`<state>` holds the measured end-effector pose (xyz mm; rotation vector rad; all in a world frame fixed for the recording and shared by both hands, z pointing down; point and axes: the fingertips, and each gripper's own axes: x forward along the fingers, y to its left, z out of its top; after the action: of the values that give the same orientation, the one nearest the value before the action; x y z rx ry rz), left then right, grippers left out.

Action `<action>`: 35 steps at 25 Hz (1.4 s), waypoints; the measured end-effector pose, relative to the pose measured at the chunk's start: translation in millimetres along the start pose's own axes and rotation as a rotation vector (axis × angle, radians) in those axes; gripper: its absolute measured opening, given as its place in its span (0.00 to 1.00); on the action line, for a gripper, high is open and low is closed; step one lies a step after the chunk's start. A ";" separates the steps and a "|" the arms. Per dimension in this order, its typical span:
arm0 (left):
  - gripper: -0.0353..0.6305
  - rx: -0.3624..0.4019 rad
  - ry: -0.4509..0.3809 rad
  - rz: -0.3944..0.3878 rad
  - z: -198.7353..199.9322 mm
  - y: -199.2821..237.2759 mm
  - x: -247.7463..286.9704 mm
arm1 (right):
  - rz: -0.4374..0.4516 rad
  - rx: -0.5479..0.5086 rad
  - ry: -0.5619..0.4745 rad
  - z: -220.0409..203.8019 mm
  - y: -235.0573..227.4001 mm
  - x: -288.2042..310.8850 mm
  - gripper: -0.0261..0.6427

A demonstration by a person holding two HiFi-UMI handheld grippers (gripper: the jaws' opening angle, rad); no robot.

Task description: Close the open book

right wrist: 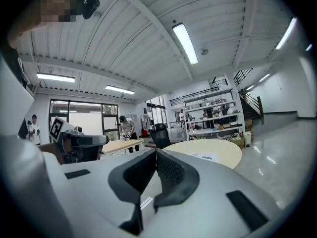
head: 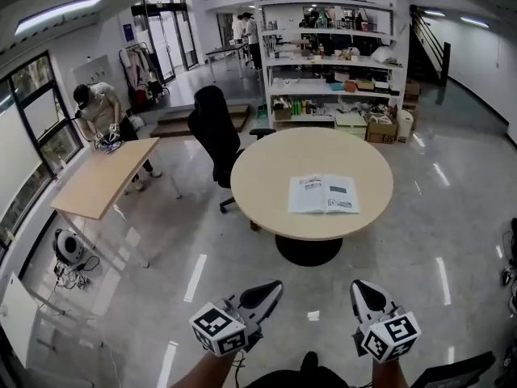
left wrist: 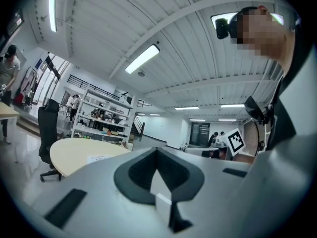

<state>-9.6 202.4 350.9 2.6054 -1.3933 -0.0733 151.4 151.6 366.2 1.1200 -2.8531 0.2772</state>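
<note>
Nearby, at the bottom of the head view, the left gripper point(head: 271, 288) and right gripper point(head: 363, 289) point forward side by side. Each gripper view shows its jaws pressed together at the tips with nothing between them, so both are empty.

Beyond them is a stretch of glossy floor point(head: 202, 273), then a round table point(head: 262, 188). The book point(head: 324, 194) lies open and flat on the table, right of its middle and back from the near edge. Both grippers are well apart from it, and closing it has not begun.

Several things could go wrong from here:
- Shut jaws cannot pinch a cover. If they reach the book this way, they can only nudge it.
- A flat book on a smooth top will likely slide away from a push instead of folding.
- A tip slid under only a few pages could lift or crease those pages while the cover stays down.
- Because the book sits away from the rim, reaching it means leaning over the table, and a low gripper could knock the edge.

Farther back, a black chair point(head: 214, 132) stands at the table's far left, clear of the approach. Shelves point(head: 331, 87) line the rear wall.
</note>
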 end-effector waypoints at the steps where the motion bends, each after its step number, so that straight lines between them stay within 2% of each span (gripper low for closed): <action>1: 0.03 -0.003 0.008 0.009 2.7 8.2 12.5 | 0.007 0.006 -0.001 5.6 -11.9 9.3 0.04; 5: 0.03 -0.003 -0.007 0.046 14.2 38.5 57.3 | 0.019 -0.032 -0.017 29.9 -57.6 42.8 0.04; 8: 0.03 -0.016 -0.026 0.076 25.1 67.0 85.4 | 0.031 -0.004 -0.026 33.9 -84.2 78.2 0.04; 14: 0.03 -0.015 -0.005 0.075 31.0 121.7 143.7 | 0.047 0.005 0.018 39.7 -122.5 149.0 0.04; 18: 0.03 -0.014 0.008 0.083 29.0 177.4 177.5 | 0.057 0.000 0.036 42.2 -139.5 209.6 0.04; 23: 0.03 -0.034 0.010 0.032 41.2 243.9 208.2 | 0.040 0.003 0.056 53.1 -153.3 286.1 0.04; 28: 0.03 -0.023 0.028 -0.004 48.4 309.5 240.8 | 0.025 0.038 0.071 55.9 -168.8 360.2 0.04; 35: 0.03 -0.062 0.040 0.046 51.6 369.0 272.2 | 0.057 0.037 0.145 49.0 -189.2 423.1 0.04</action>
<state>-166.8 -230.4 381.0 2.5094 -1.4128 -0.0565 -30.0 -276.6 398.1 0.9817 -2.7658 0.3991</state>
